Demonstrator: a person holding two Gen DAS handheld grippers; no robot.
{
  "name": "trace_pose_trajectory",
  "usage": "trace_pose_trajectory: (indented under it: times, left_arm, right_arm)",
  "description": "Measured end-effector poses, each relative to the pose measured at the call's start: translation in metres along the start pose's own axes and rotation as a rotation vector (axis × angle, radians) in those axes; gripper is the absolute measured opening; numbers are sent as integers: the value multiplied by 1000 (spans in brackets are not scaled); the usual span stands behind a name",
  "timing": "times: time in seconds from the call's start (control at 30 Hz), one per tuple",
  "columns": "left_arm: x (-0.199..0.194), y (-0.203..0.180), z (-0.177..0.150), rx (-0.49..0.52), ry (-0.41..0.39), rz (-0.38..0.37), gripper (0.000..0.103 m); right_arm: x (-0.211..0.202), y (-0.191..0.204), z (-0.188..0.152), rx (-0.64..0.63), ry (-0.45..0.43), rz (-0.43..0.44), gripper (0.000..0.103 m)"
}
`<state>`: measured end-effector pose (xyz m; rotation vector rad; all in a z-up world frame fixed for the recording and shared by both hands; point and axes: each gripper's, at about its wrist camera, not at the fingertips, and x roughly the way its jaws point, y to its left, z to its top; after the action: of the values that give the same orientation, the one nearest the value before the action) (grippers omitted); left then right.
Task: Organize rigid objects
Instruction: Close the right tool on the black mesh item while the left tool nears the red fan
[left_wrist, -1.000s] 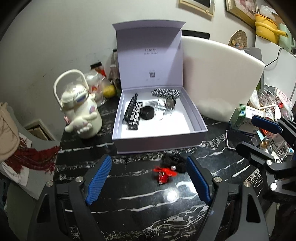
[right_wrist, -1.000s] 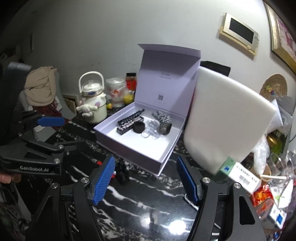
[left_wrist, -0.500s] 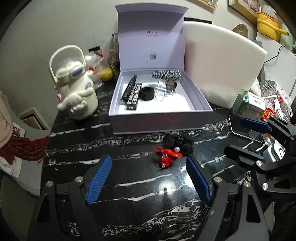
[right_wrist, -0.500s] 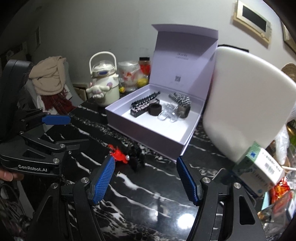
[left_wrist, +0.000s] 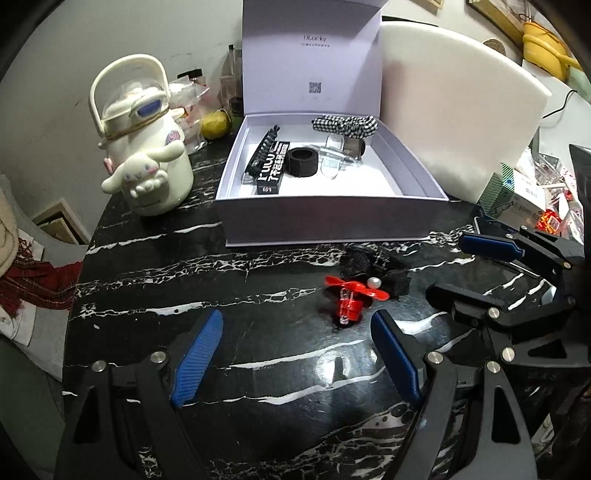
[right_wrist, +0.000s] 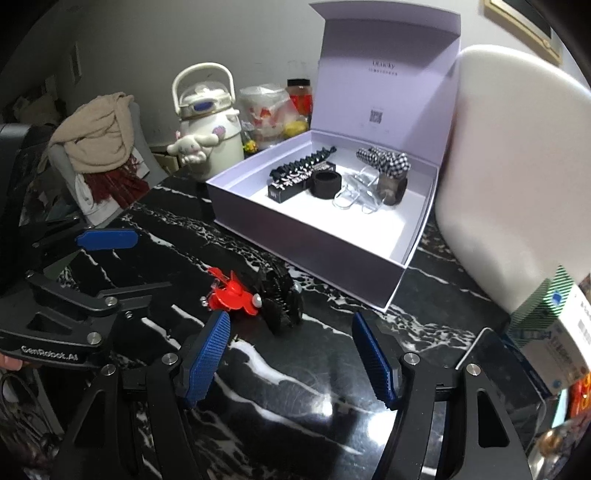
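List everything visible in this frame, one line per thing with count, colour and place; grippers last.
gift box: 1, lavender, lid up, back of the table
hair accessories in the box: several, black, clear and checkered, at its far end
red hair clip: 1, red, on the table in front of the box
black lace hair piece: 1, black, touching the red clip
character kettle: 1, cream, left of the box
foam slab: 1, white, right of the box
marble table: 1, black, white-veined
phone: 1, dark, right table edge
left gripper: 1, black with blue pads, open
right gripper: 1, same, open
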<state>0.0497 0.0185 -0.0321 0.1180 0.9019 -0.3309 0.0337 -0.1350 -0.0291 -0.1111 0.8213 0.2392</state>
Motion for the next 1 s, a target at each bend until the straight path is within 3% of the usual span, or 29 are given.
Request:
trace_pose_trajectory:
  times: [0.2, 0.5, 0.57, 0.63, 0.73, 1.0]
  left_arm:
    - [11, 10, -2, -29, 24, -7, 83]
    - [12, 21, -2, -52, 18, -19, 83]
    - [11, 21, -1, -44, 12, -21, 83]
    - [10, 21, 0, -39, 5, -24, 83]
    - [12, 17, 1, -24, 4, -37, 83]
    - [23, -2, 5, 0, 19, -139, 83]
  right_arm:
    - [23, -6, 7, 25, 34, 37, 67]
    - [59, -12, 18, 59, 112, 99, 54]
    - [63, -11, 19, 58, 118, 116, 50]
    - [68, -10, 19, 60, 129, 121, 40]
    - [69, -12, 20, 62, 128, 122, 38]
    - [59, -26, 13, 81, 130, 93, 35]
